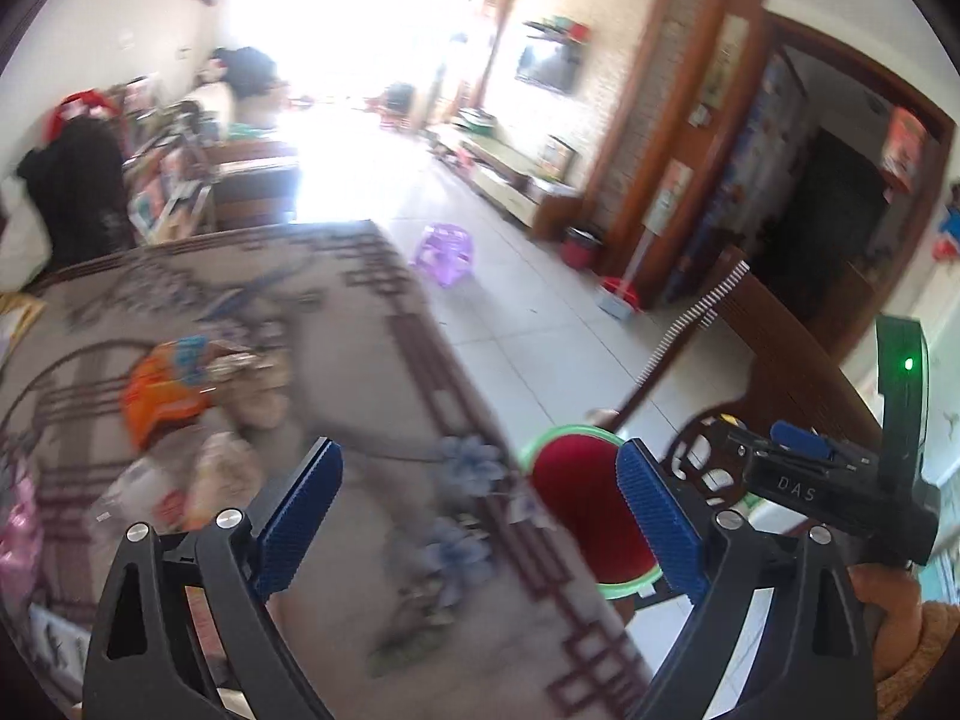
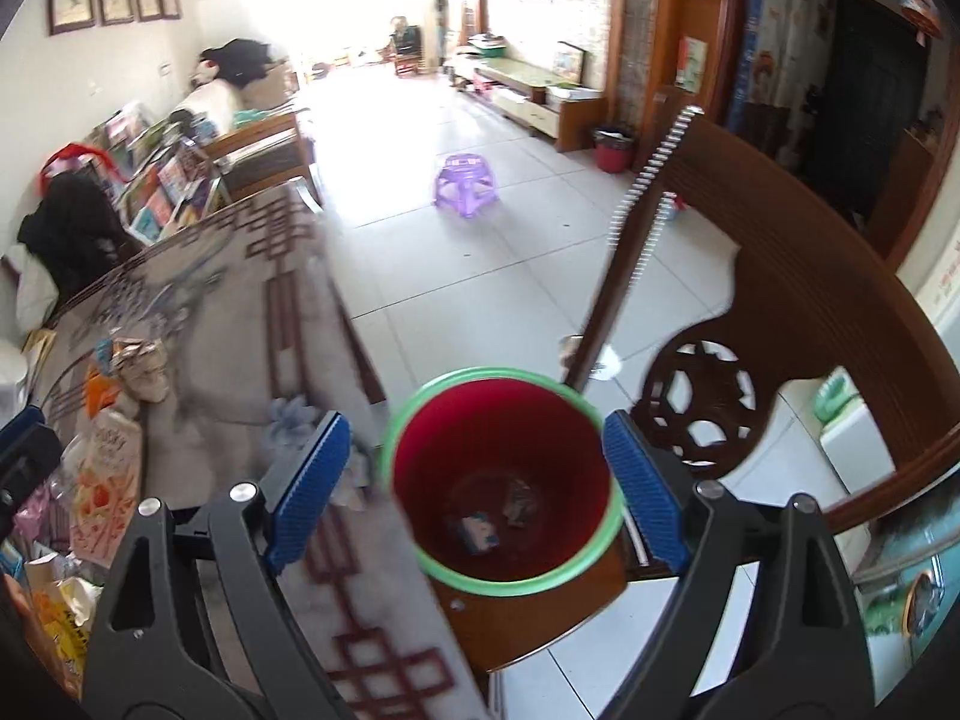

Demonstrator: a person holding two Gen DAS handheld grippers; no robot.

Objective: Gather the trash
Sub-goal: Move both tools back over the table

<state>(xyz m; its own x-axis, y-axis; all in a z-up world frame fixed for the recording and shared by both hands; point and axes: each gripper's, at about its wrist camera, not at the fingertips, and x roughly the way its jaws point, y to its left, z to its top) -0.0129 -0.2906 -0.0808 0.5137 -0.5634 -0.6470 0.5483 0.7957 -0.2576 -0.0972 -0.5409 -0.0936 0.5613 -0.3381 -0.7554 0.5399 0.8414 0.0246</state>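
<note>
A red bin with a green rim (image 2: 420,414) stands on a wooden chair seat beside the table; two small scraps (image 2: 480,531) lie at its bottom. My right gripper (image 2: 477,429) hangs above the bin's mouth, open, with nothing between its blue pads. My left gripper (image 1: 480,450) is open and empty over the table's right edge, and the bin (image 1: 570,480) shows partly behind its right finger. Blurred on the patterned tablecloth (image 1: 360,330) are an orange wrapper (image 1: 162,396) and pale snack bags (image 1: 180,480). In the right wrist view, snack packets (image 2: 105,480) lie at the left.
A carved wooden chair back (image 2: 780,312) curves around the bin on the right. A purple stool (image 2: 465,177) stands on the tiled floor beyond. Another red bin (image 2: 612,150) sits by the far cabinet. A bookshelf (image 2: 162,180) and sofa stand behind the table.
</note>
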